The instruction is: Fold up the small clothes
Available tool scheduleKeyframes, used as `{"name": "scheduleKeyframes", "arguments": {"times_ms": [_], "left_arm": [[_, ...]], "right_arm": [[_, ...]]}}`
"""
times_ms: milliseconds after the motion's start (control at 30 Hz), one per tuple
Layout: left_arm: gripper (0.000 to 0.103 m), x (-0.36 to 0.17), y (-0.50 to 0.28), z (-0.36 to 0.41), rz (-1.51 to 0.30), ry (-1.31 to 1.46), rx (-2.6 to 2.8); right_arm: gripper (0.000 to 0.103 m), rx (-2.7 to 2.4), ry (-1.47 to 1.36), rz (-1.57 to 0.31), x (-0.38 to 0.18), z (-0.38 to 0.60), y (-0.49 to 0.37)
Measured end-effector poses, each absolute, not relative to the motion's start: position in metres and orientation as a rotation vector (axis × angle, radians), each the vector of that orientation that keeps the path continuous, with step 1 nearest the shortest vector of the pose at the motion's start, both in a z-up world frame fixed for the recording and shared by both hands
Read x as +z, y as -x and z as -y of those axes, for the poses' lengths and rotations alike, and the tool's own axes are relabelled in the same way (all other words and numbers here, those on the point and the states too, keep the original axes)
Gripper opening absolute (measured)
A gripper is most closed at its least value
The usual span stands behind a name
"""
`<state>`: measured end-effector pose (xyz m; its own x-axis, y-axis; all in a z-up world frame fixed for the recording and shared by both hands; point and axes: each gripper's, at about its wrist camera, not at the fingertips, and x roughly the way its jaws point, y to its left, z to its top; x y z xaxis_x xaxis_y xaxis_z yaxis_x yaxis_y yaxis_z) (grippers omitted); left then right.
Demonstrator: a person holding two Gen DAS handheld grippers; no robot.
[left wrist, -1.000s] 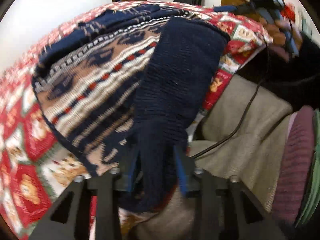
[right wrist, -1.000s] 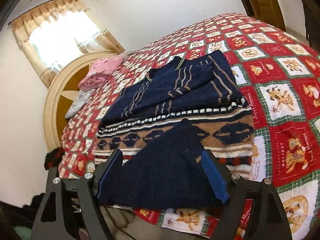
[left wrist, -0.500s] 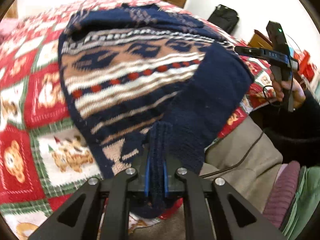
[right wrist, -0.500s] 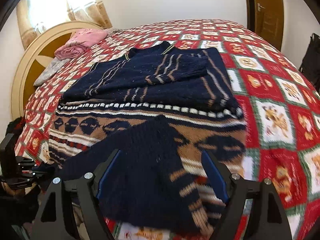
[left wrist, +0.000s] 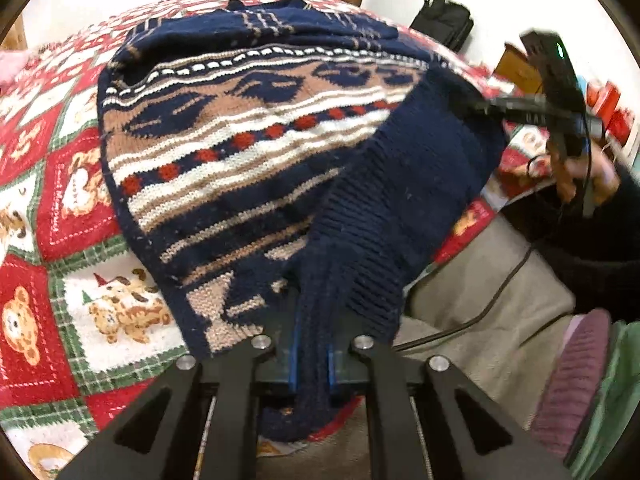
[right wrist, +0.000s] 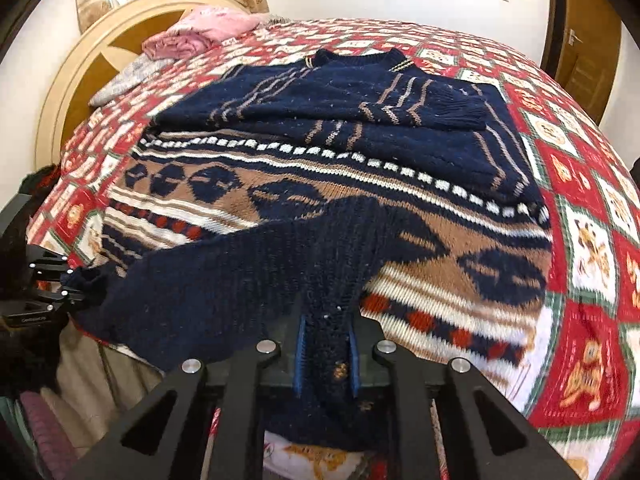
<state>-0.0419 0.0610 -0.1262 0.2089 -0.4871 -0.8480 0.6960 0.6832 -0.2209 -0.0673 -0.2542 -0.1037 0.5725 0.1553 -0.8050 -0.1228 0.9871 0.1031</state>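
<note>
A navy, tan and white patterned sweater (right wrist: 360,184) lies flat on the bed, sleeves folded across its chest; it also fills the left wrist view (left wrist: 248,132). Its plain navy hem band (right wrist: 240,276) is turned up over the patterned body. My left gripper (left wrist: 312,356) is shut on one corner of that hem (left wrist: 400,200). My right gripper (right wrist: 326,354) is shut on the other corner. The right gripper also shows in the left wrist view (left wrist: 556,92) at the far end of the hem, and the left gripper in the right wrist view (right wrist: 44,292).
A red, green and white teddy-bear quilt (right wrist: 592,248) covers the bed. Pink and grey clothes (right wrist: 196,32) lie by the round wooden headboard (right wrist: 80,76). A beige bed skirt (left wrist: 480,304) with a black cable hangs below. A door (right wrist: 580,40) is at right.
Both grippers have closed on the hem corners; the right was open half a second ago, the left a second ago. The hem band is now drawn up over the sweater's lower body.
</note>
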Motion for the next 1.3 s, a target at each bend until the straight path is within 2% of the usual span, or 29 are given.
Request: {"name": "scheduleKeyframes", "arguments": {"times_ms": [167,600,800,867,967,1067,1100,1133,1167,1200,1233,1300], "left_arm": [[0.008,-0.105,0.039,-0.065,-1.022,-0.161,-0.847],[0.008,-0.05,-0.004,-0.061,-0.851,-0.065,-0.68],[0.008,-0.052,-0.06,-0.03,-0.827,-0.088,-0.579],[0.008,-0.063,-0.079,-0.018,-0.86,-0.101,-0.558],[0.009,-0.084,-0.098,-0.013,-0.923,-0.103,-0.517],[0.016,-0.091,-0.097,-0.021,-0.94,-0.096,-0.52],[0.018,-0.089,-0.093,-0.025,-0.936,-0.101,-0.525],[0.027,-0.087,-0.089,-0.03,-0.926,-0.1,-0.537],[0.041,-0.085,-0.086,-0.035,-0.918,-0.09,-0.545],[0.05,-0.081,-0.084,-0.038,-0.912,-0.077,-0.55],[0.062,-0.077,-0.081,-0.045,-0.896,-0.052,-0.562],[0.071,-0.07,-0.076,-0.052,-0.868,-0.018,-0.578]], "right_arm": [[0.016,0.165,-0.172,-0.851,-0.082,0.269,0.091],[0.017,0.046,-0.278,-0.643,-0.039,0.289,0.114],[0.019,-0.025,-0.311,-0.667,-0.063,0.301,0.077],[0.024,-0.056,-0.322,-0.7,-0.076,0.309,0.063],[0.025,-0.124,-0.375,-0.761,-0.084,0.329,0.059],[0.026,-0.144,-0.457,-0.756,-0.083,0.353,0.074],[0.032,-0.141,-0.47,-0.746,-0.082,0.357,0.079],[0.039,-0.142,-0.473,-0.747,-0.08,0.359,0.082],[0.057,-0.14,-0.474,-0.752,-0.08,0.357,0.082],[0.066,-0.129,-0.478,-0.753,-0.08,0.356,0.081],[0.066,-0.104,-0.489,-0.738,-0.08,0.353,0.079],[0.066,-0.072,-0.494,-0.73,-0.082,0.346,0.072]]}}
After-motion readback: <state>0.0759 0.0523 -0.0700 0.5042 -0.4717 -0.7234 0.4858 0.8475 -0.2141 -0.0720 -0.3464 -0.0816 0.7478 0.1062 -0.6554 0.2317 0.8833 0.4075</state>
